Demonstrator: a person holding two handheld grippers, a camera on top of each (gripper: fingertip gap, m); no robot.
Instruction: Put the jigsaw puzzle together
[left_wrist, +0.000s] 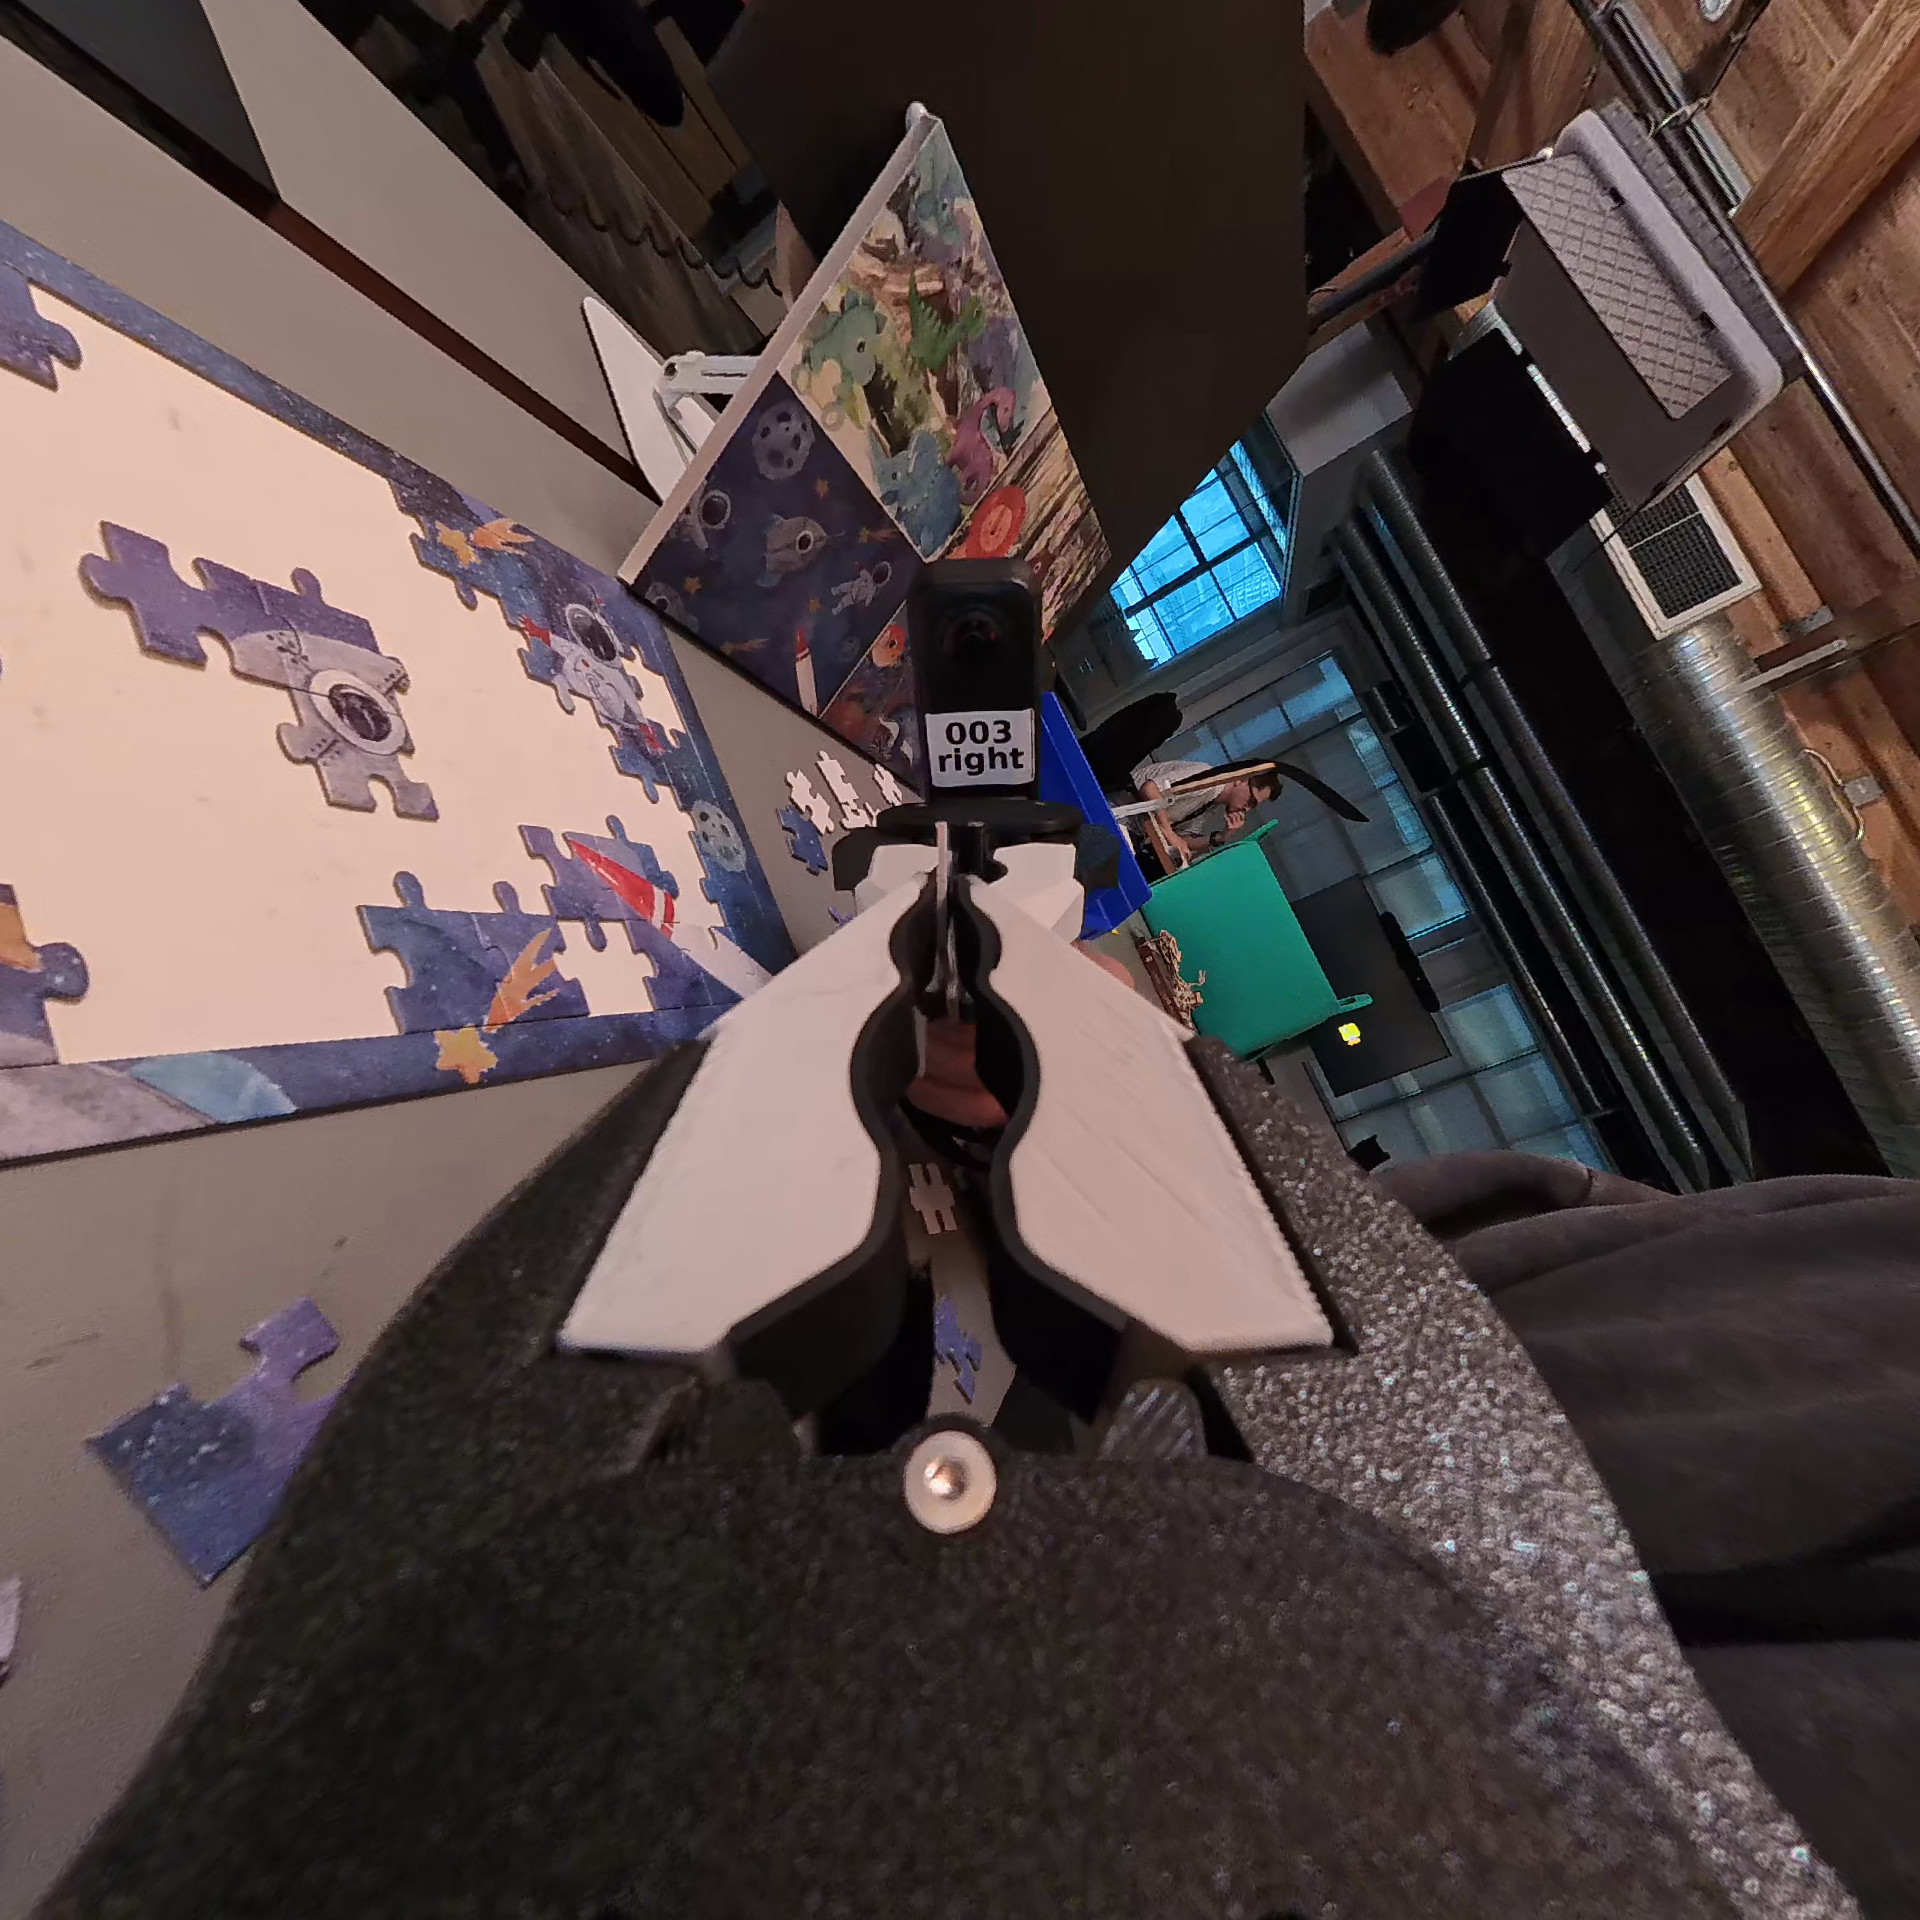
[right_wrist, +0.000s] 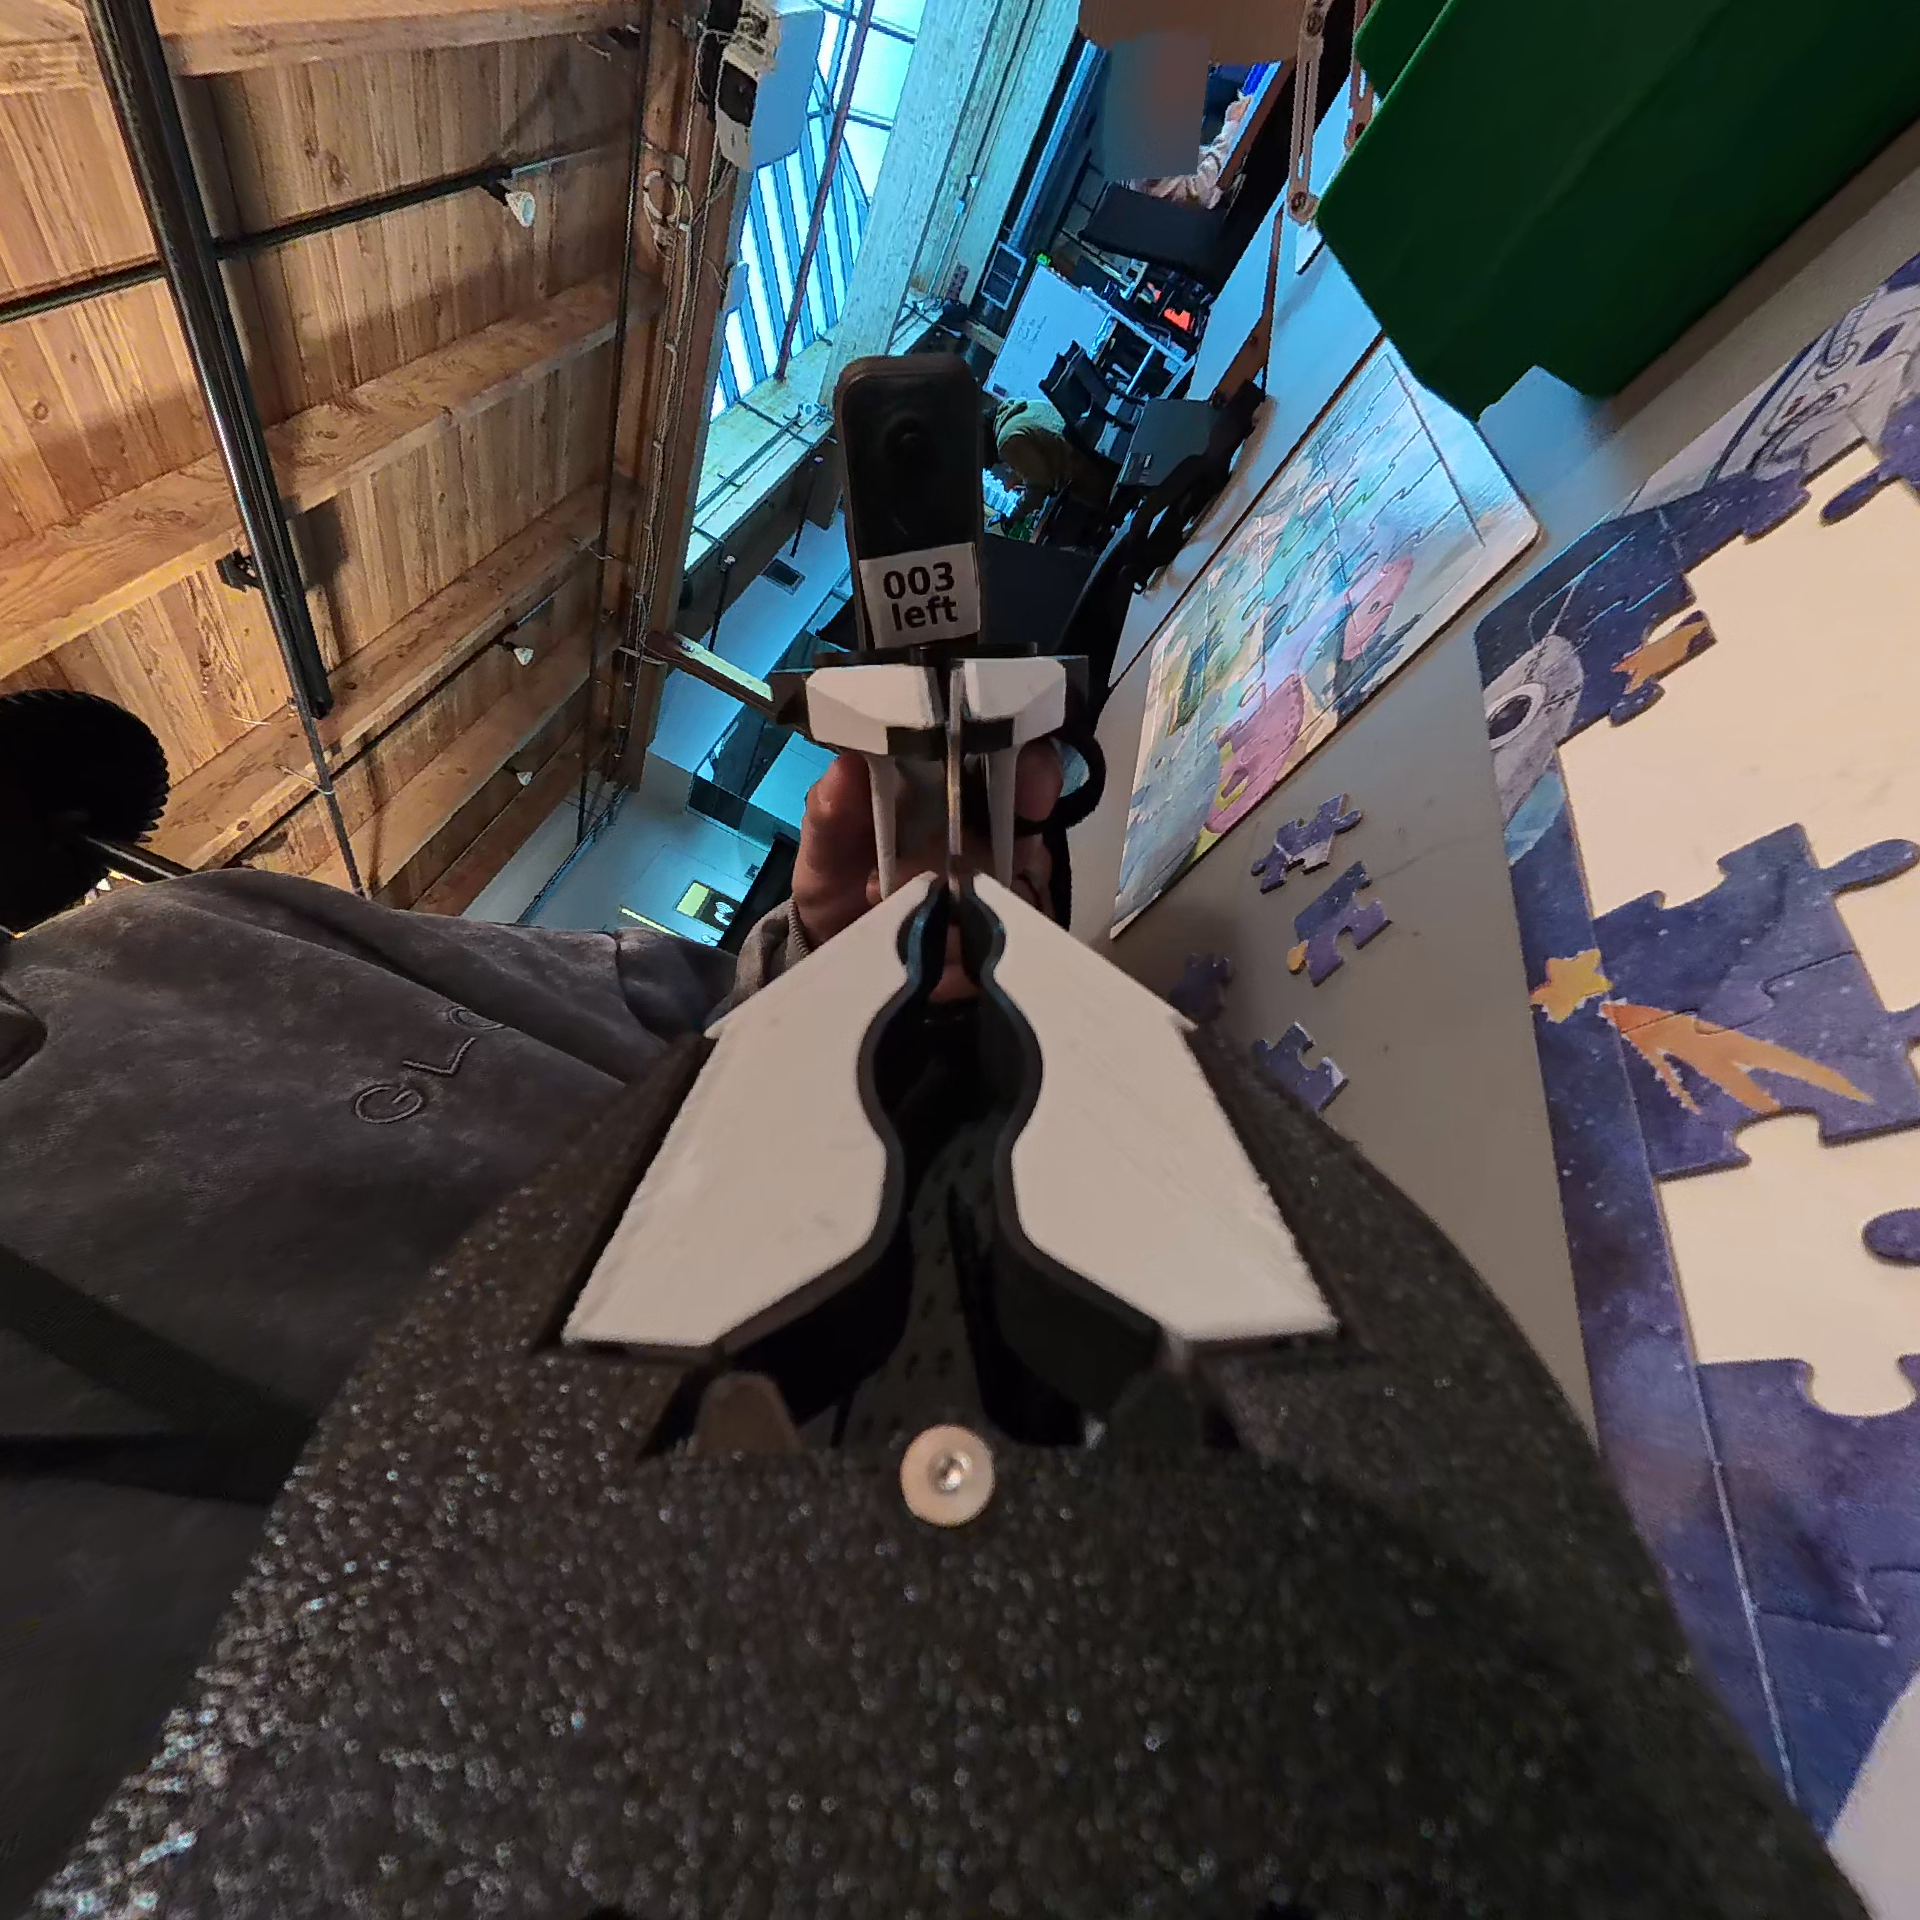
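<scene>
Both claws up off the counter (left_wrist: 125, 1299), tip to tip. Left claw (left_wrist: 943, 909) pinched on a thin puzzle piece (left_wrist: 943, 935), seen edge-on. Right claw (right_wrist: 948, 902) pinched on the same piece. Half-done space puzzle (left_wrist: 312, 727) flat on the counter beside them. Loose pieces (right_wrist: 1320, 883) near its edge.

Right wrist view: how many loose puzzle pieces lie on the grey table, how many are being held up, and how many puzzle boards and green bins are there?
Loose puzzle pieces: 4
Held puzzle piece: 1
Puzzle boards: 2, the space board and the pastel board
Green bin: 1
Total: 8
</scene>
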